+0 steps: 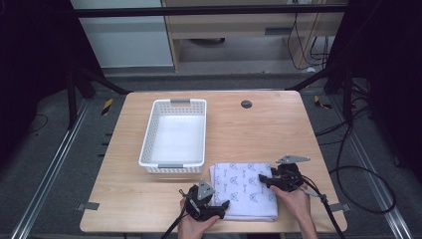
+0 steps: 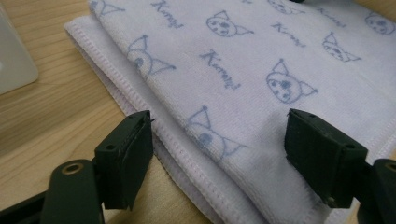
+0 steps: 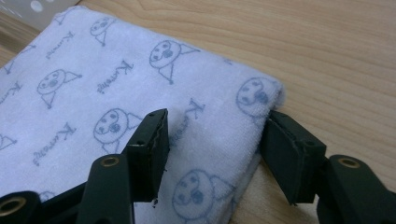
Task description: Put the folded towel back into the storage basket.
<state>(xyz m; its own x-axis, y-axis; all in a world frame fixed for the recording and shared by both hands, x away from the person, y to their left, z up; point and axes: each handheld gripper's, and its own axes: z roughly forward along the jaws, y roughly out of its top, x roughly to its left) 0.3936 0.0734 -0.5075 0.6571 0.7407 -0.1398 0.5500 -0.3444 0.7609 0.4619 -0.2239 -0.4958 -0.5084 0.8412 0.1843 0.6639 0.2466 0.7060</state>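
Both hands reach in low over the bench. The left tool and right tool sit spread, straddling opposite edges of the folded towel.

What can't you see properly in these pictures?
- Towel layers: hidden under its top fold, in the high view.
- The printed word on the towel: too small in the high view.
- Basket: cut off by the left edge in the left gripper view.
- Person's arms: cut off by the bottom edge, high view.

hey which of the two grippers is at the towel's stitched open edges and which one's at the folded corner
The left gripper straddles the towel's stitched, layered edges; the right gripper straddles a rounded folded corner. Both are open.
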